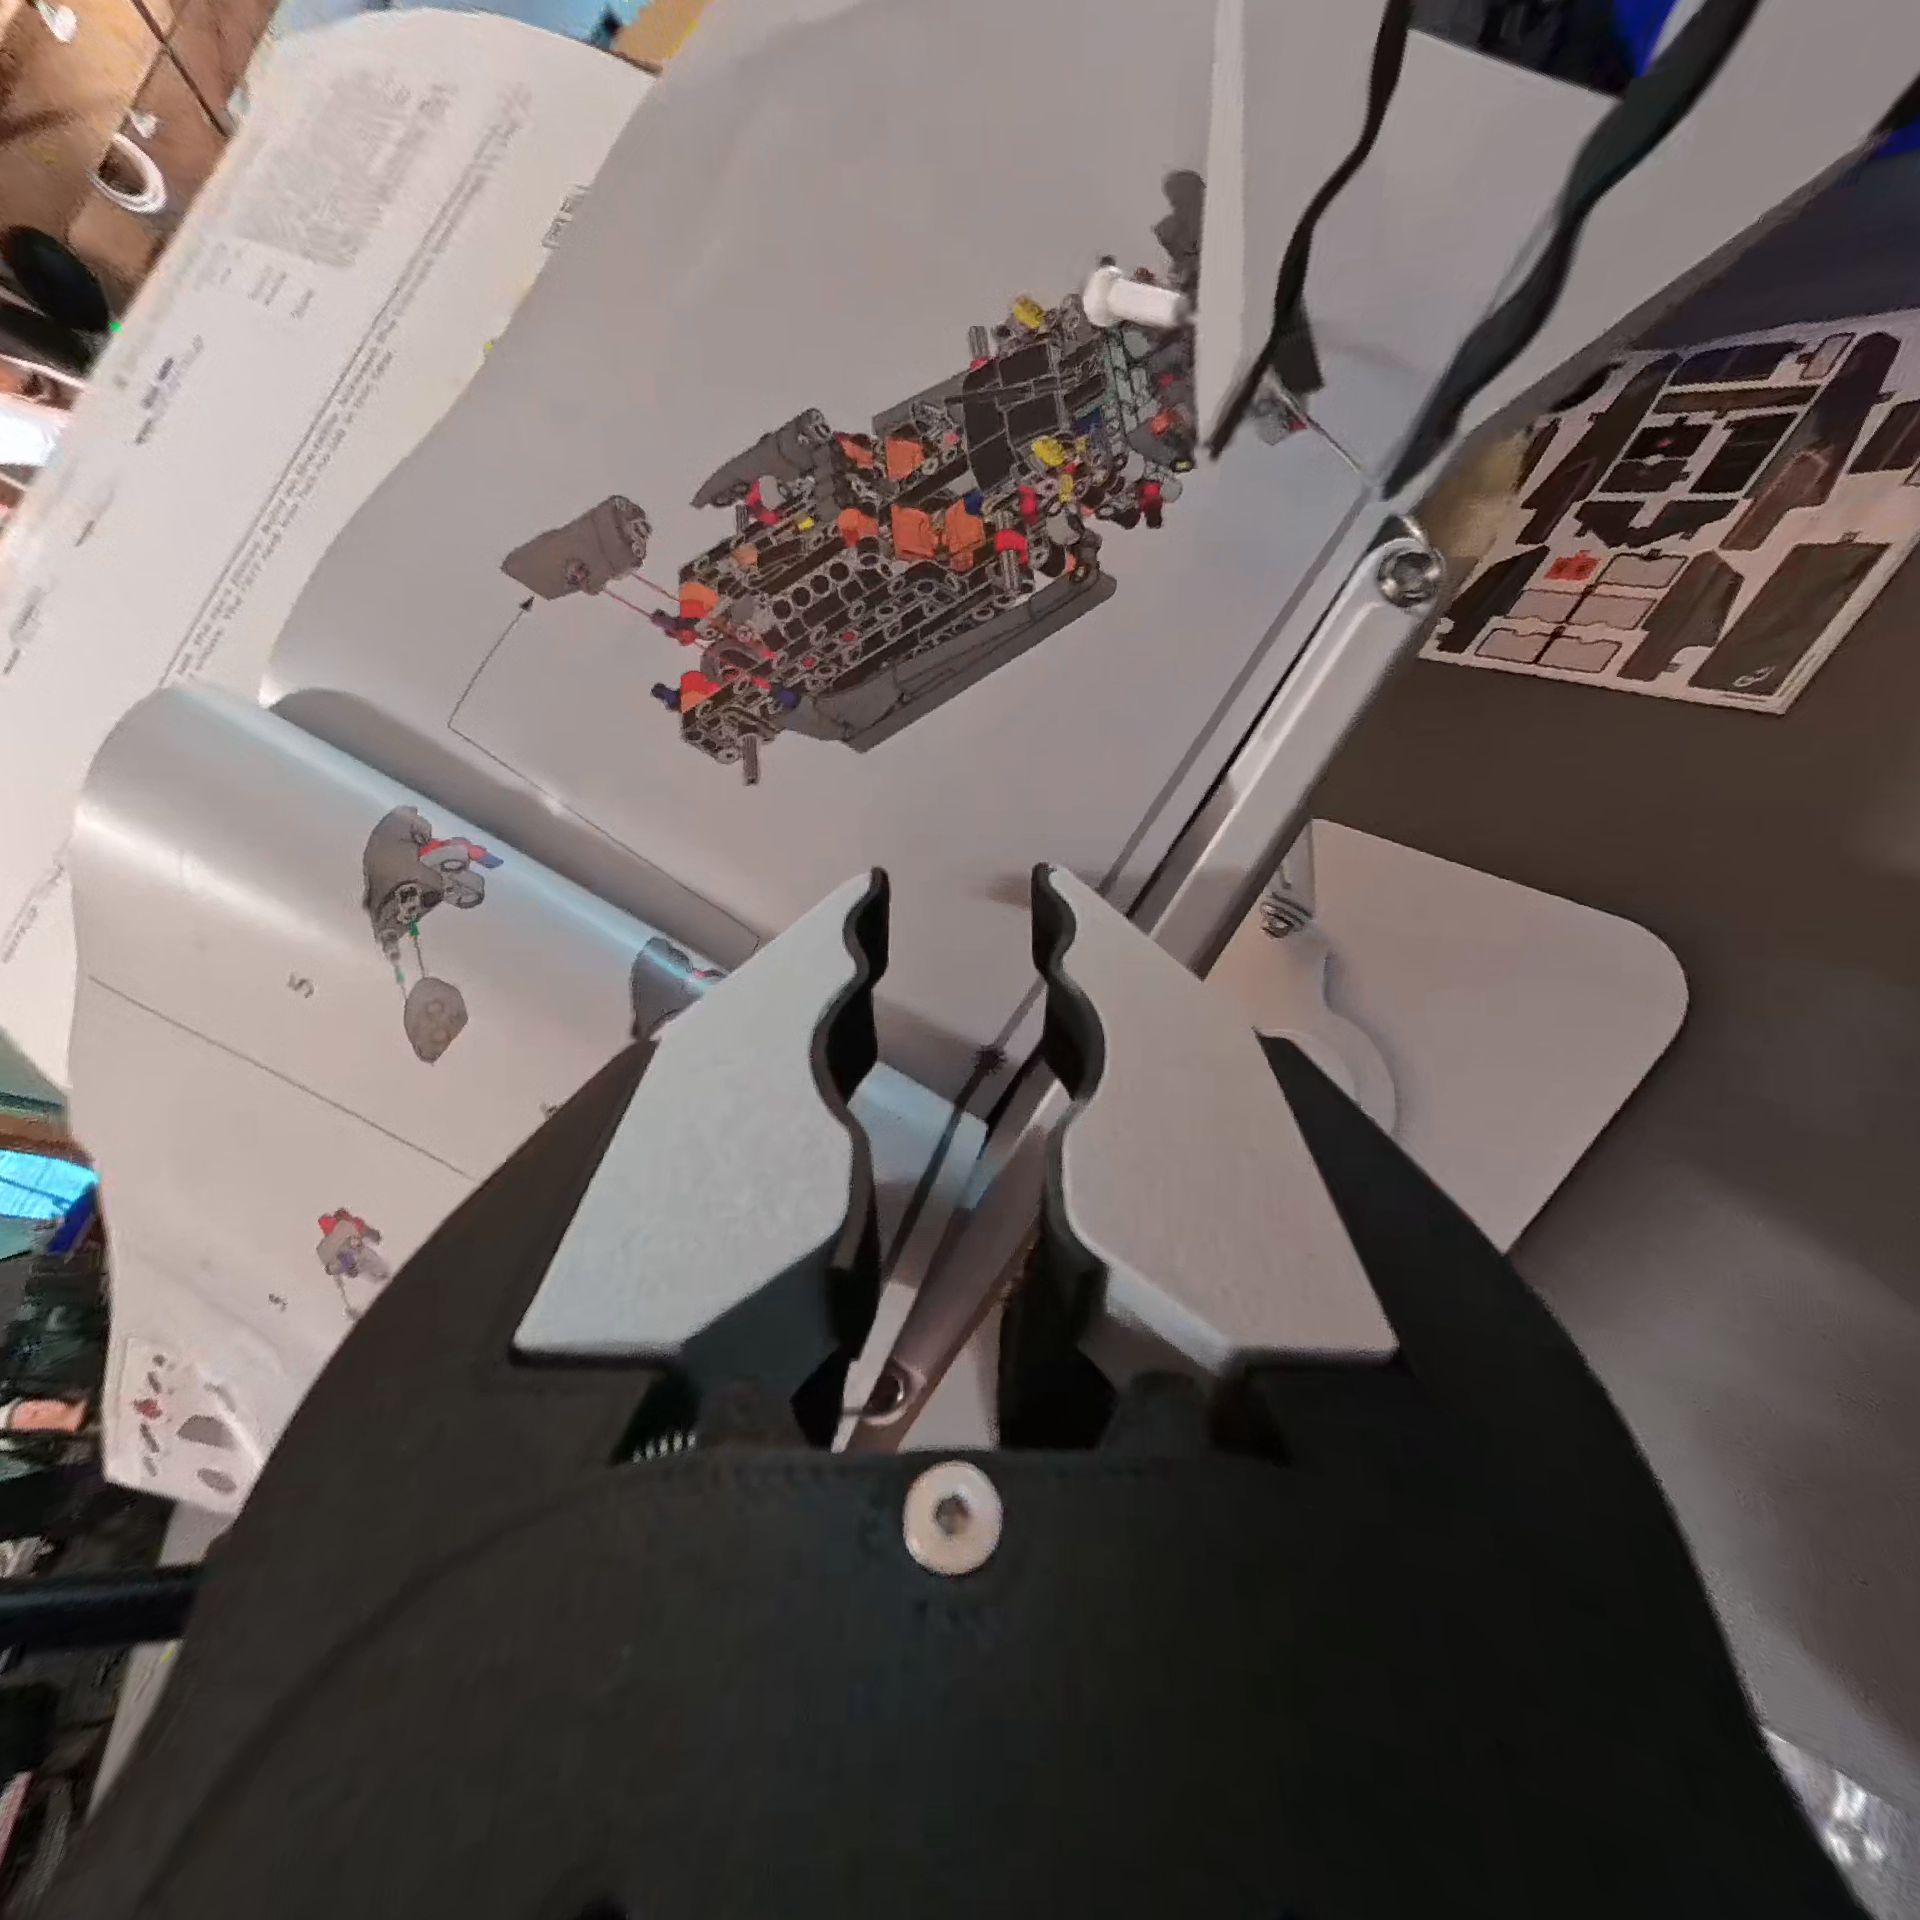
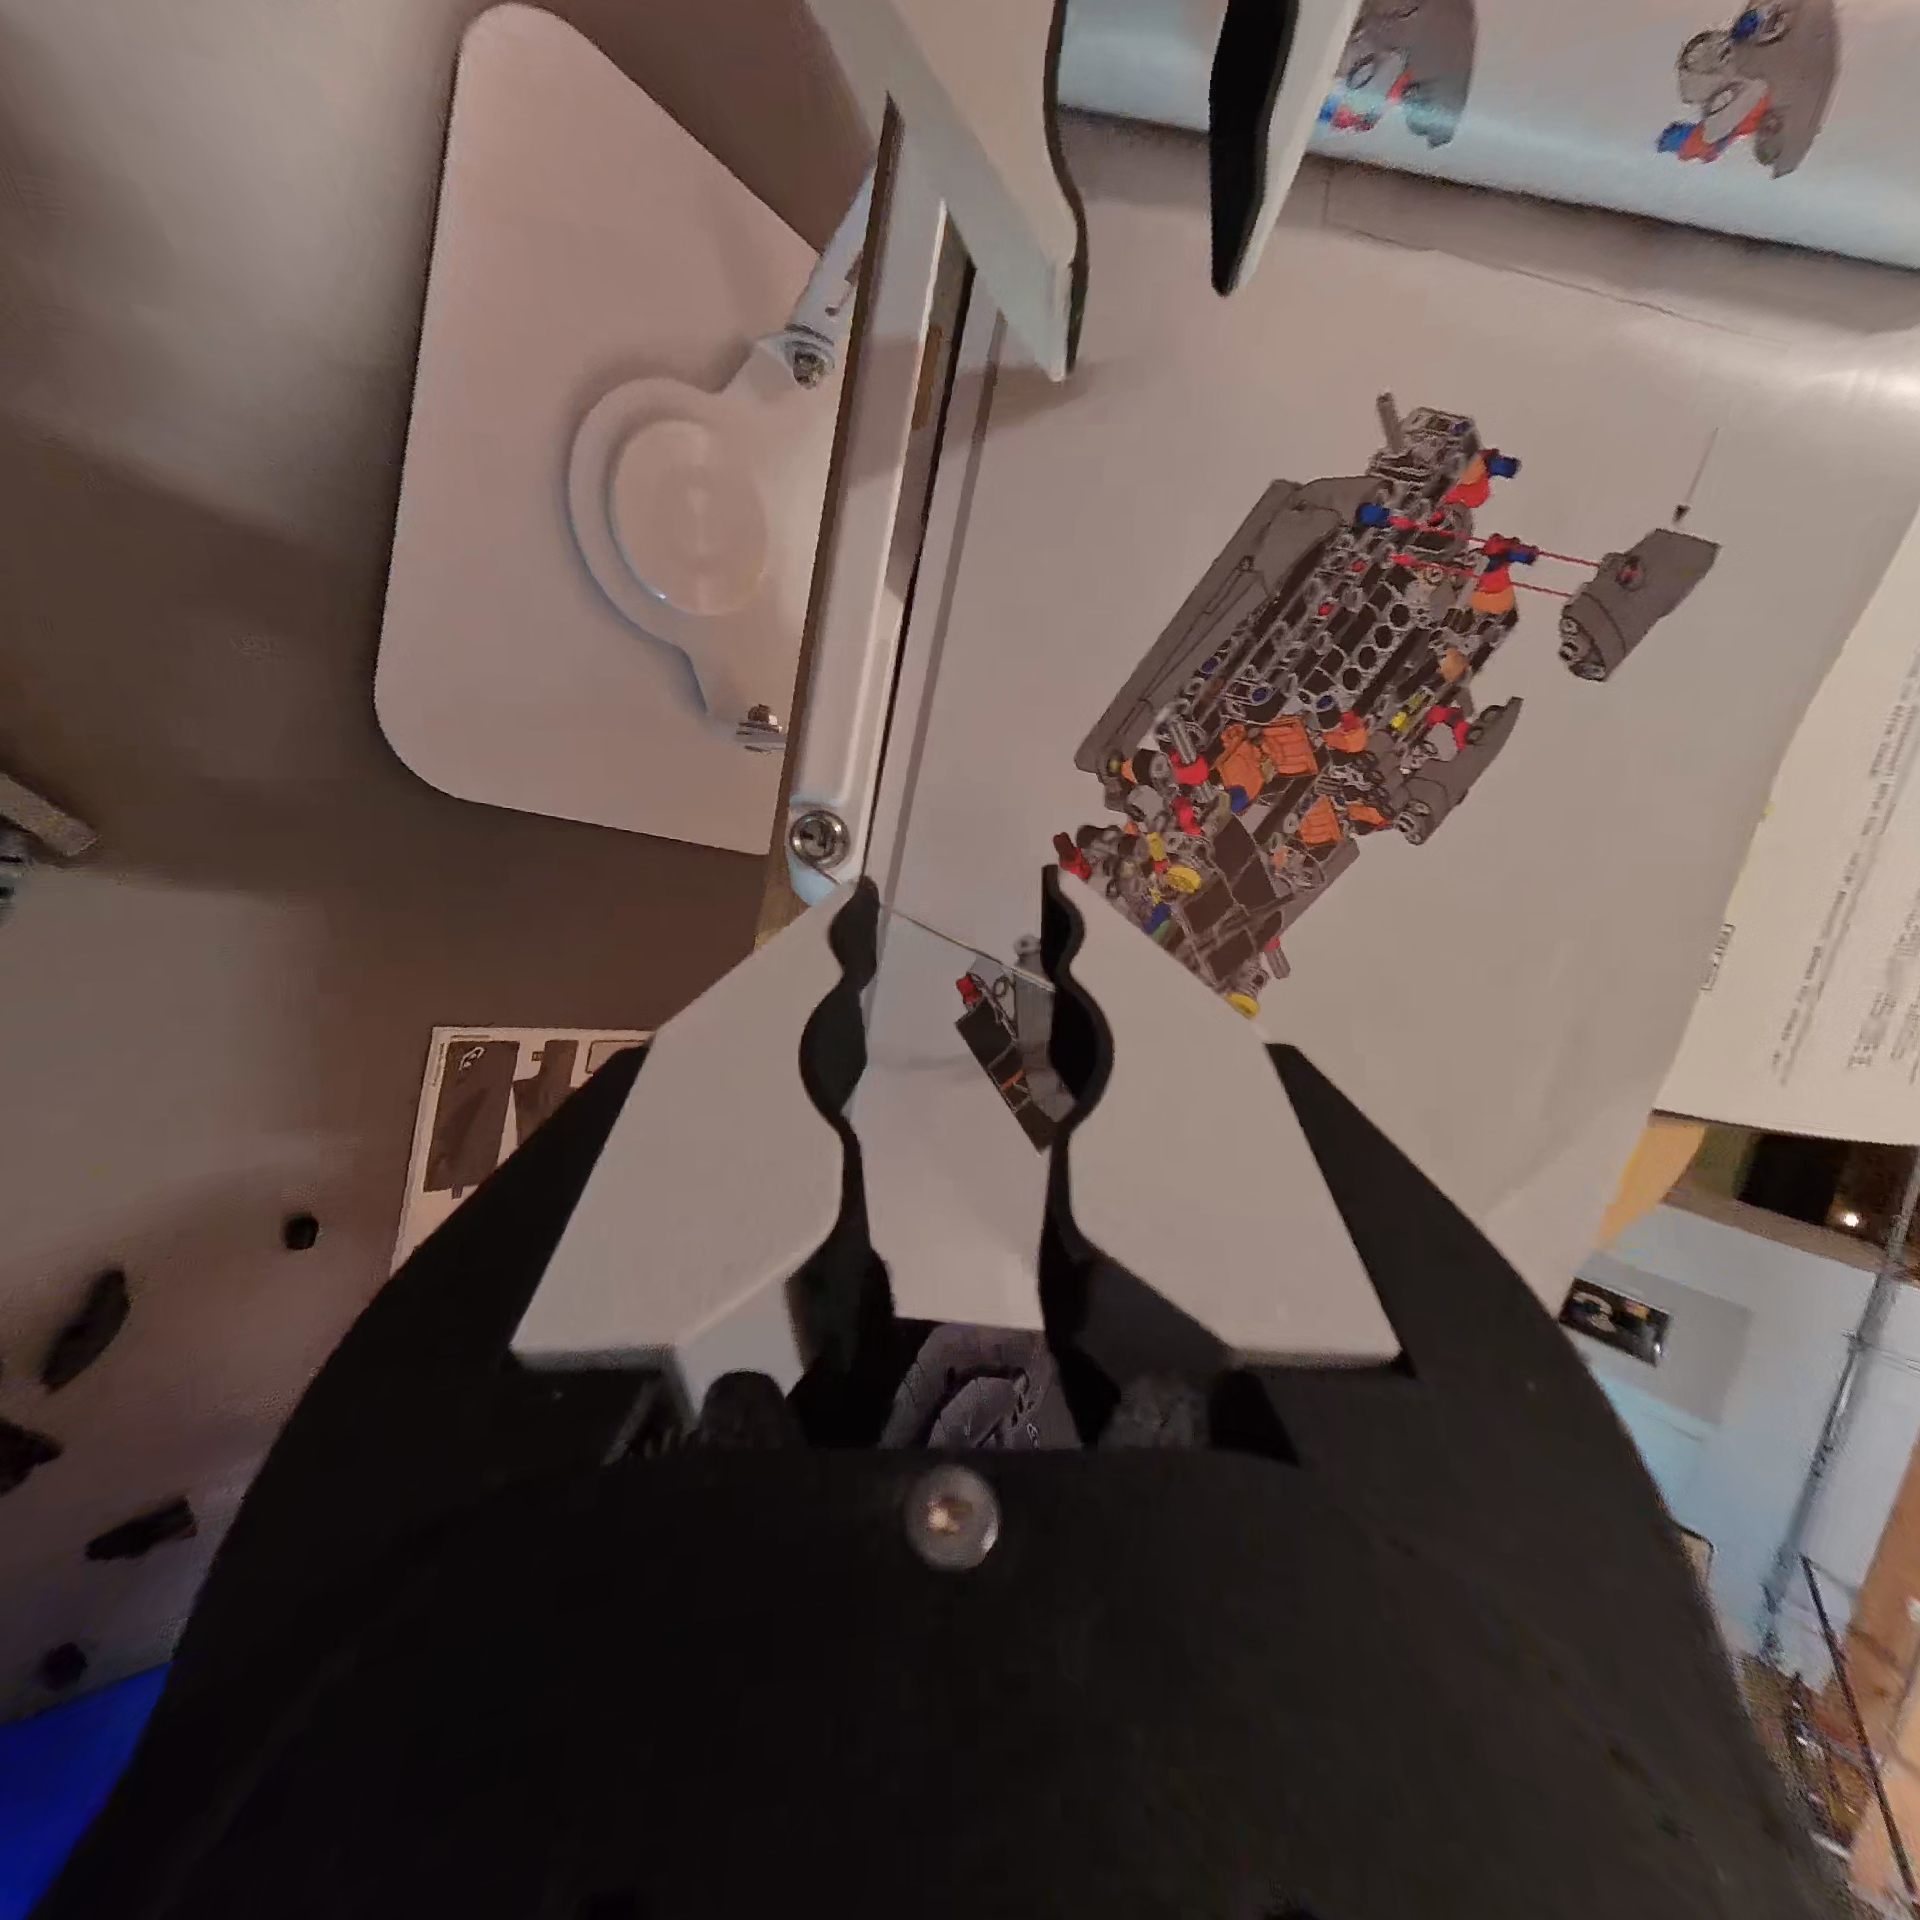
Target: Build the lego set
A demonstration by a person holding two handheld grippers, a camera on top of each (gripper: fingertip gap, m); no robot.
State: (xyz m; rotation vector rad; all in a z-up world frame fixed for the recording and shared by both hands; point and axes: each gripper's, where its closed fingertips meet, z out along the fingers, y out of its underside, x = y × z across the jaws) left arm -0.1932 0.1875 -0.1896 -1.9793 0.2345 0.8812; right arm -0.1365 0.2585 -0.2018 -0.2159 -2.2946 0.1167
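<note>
The open instruction booklet (image 1: 831, 364) rests on a white metal stand (image 1: 1507, 1039) and shows a printed picture of the dark model with orange parts. My left gripper (image 1: 960, 894) is open and empty, its tips just over the page's lower edge by the stand's arm (image 1: 1309, 717). It also shows at the top of the right wrist view (image 2: 1148, 281). My right gripper (image 2: 956, 904) is open, and a lifted page corner (image 2: 956, 1143) lies between its fingers. The booklet (image 2: 1351, 312) fills the right of that view. One right-gripper finger (image 1: 1226, 260) shows at the left view's top.
A sticker sheet (image 1: 1683, 520) lies flat on the brown table (image 1: 1662, 1455) beside the stand's base (image 2: 520, 416); it also shows in the right wrist view (image 2: 499, 1101). Several small black Lego pieces (image 2: 88, 1330) lie scattered at the left. Black cables (image 1: 1340, 187) hang above. Some 10 centimeters of space lies between my two pairs of fingers.
</note>
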